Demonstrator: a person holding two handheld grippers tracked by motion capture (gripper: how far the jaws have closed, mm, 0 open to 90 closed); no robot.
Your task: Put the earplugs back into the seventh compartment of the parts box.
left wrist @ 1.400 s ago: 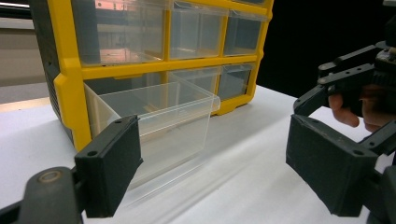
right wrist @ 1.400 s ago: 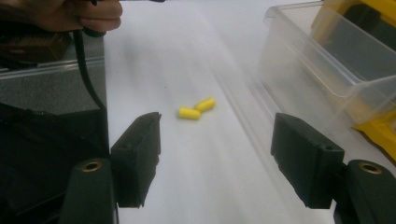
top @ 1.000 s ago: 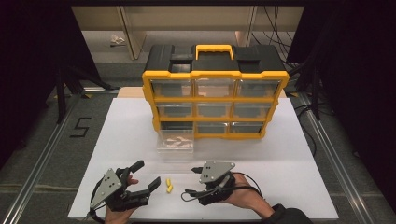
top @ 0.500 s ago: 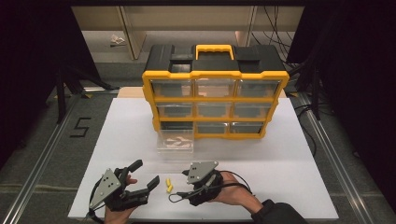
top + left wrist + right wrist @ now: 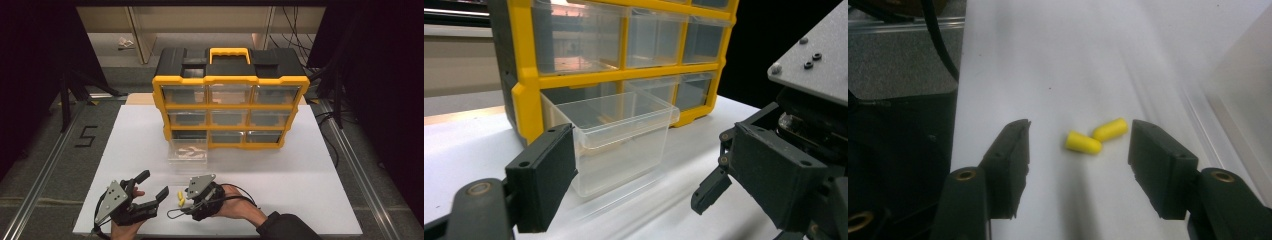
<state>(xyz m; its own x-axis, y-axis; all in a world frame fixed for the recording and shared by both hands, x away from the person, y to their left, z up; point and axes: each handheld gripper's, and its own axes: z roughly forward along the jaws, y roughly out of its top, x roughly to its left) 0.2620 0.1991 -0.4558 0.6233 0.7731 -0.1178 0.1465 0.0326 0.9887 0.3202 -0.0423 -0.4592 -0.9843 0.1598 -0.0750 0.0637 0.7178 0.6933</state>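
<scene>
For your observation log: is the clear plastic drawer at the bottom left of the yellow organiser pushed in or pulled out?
Pulled out. The clear plastic drawer juts forward from the yellow organiser onto the white table; neighbouring drawers sit flush.

The left black two-jaw gripper [image 5: 150, 191] carries a grey three-cornered metal plate [image 5: 111, 199] on top, dotted with small dark screws. Its blocky matte jaws each show a round pivot pin (brass-coloured on the nearer link). The right black two-jaw gripper [image 5: 184, 198] has the same kind of plate and trails a thin black cable [image 5: 176, 213]. A dark long sleeve [image 5: 287, 228] covers the right forearm.
</scene>
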